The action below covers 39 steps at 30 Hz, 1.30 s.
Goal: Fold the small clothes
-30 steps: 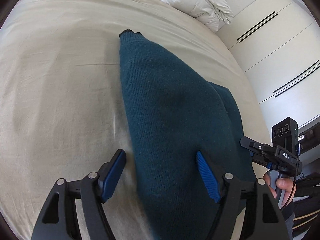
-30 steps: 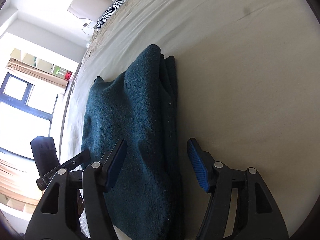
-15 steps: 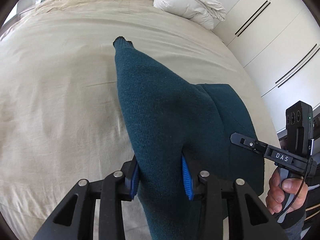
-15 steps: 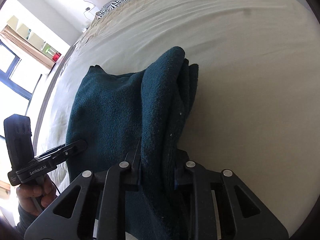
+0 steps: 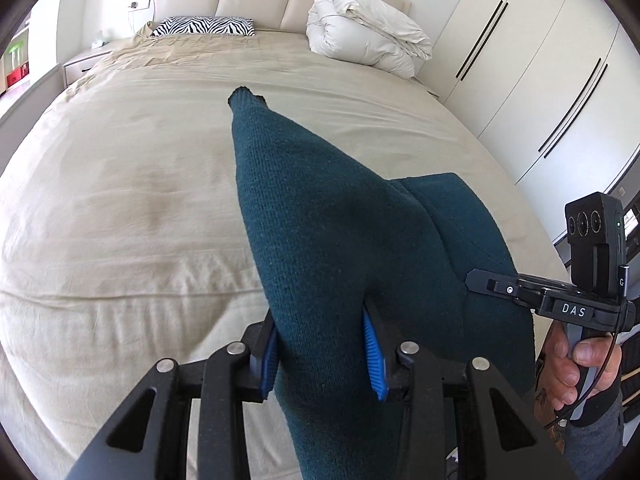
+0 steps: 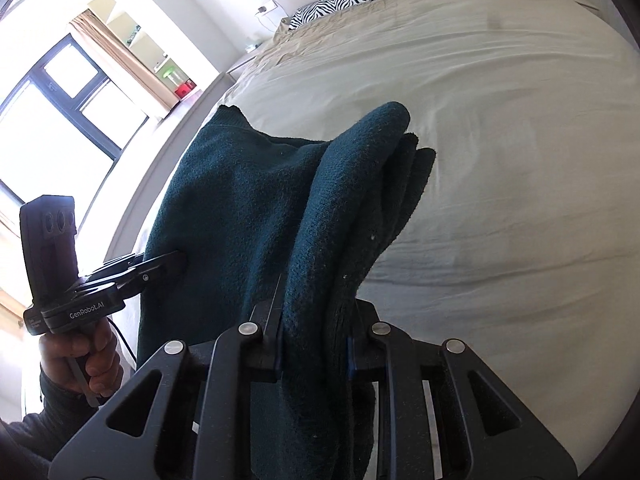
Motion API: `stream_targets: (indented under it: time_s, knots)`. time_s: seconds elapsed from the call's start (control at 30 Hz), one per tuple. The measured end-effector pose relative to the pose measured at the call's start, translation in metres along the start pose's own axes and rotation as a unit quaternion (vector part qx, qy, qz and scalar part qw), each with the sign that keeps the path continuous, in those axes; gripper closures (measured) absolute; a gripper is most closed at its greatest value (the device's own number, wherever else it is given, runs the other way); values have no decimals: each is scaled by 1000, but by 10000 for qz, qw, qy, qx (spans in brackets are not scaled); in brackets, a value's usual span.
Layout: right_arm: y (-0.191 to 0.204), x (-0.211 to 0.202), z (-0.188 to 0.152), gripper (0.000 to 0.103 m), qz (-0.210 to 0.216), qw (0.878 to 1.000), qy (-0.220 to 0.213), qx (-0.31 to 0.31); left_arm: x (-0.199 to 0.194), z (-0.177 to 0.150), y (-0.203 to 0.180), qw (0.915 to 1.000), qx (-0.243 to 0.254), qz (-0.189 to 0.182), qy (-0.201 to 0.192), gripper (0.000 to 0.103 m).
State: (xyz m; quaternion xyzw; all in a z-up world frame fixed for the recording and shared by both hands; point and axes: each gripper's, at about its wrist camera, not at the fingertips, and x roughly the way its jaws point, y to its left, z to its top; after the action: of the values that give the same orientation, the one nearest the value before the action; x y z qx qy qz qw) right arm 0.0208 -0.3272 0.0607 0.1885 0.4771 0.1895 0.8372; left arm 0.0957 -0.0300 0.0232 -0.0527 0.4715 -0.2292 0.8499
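A dark teal knitted sweater hangs lifted above the beige bed. My left gripper is shut on a thick fold of it, blue pads pressing both sides. My right gripper is shut on the other bunched edge of the sweater, several layers between its pads. In the left wrist view the right gripper shows at the right edge, gripping the cloth, held by a hand. In the right wrist view the left gripper bites the sweater's left side. The far end of the garment trails toward the bed.
A rolled white duvet and a zebra-print pillow lie at the headboard. White wardrobe doors stand right of the bed. A window and a nightstand are on the other side.
Both grippers closed on the sweater's near edge, then lifted it off the bed. The view now tilts up toward the headboard, and the garment hangs stretched between the two grippers.
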Motion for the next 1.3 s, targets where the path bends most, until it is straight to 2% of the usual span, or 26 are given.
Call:
stream_targets:
  time_s: [0.1, 0.2, 0.37, 0.43, 0.53, 0.6, 0.7, 0.83, 0.97, 1.03, 1.07, 1.13, 1.2, 1.3]
  knots:
    - [14, 21, -23, 83, 153, 9997, 186, 46, -1, -26, 19, 9998, -174, 45, 122, 64]
    - [18, 52, -48, 83, 204, 9990, 366, 139, 14, -47, 39, 9989, -401, 89, 219, 64]
    - [-2, 95, -76, 83, 172, 9967, 565, 556, 41, -75, 61, 9979, -503, 176, 369, 59]
    - [-17, 102, -84, 81, 433, 9941, 514, 851, 44, -81, 69, 9973, -678, 31, 283, 56]
    - [-28, 105, -93, 76, 524, 9933, 415, 940, 47, -86, 72, 9974, -703, 9, 143, 46]
    - [-31, 106, -94, 65, 510, 9938, 358, 921, 46, -90, 73, 9972, -743, 91, 68, 37]
    - [-44, 102, -94, 62, 579, 9931, 242, 994, 41, -94, 75, 9967, -801, 72, -62, 37]
    - [-54, 88, -103, 58, 647, 9912, 21, 1158, 19, -102, 70, 9962, -683, 268, -468, 36]
    - [-70, 69, -116, 56, 628, 9889, -196, 1331, -14, -112, 59, 9915, -476, 651, -1018, 20]
    - [-73, 57, -122, 55, 494, 9893, -279, 1345, -31, -111, 48, 9856, -293, 943, -1374, 12]
    - [-72, 51, -123, 55, 341, 9900, -347, 1326, -39, -114, 43, 9820, -213, 1059, -1550, 4]
    - [-68, 35, -125, 53, 58, 9909, -504, 1250, -51, -114, 32, 9750, -92, 1280, -1814, 0]
    - [-60, 17, -125, 53, 136, 9906, -665, 1189, -64, -116, 24, 9706, 48, 1379, -1971, 0]
    - [-37, -6, -123, 53, 573, 9908, -881, 850, -77, -115, 5, 9617, 254, 1580, -2227, 0]
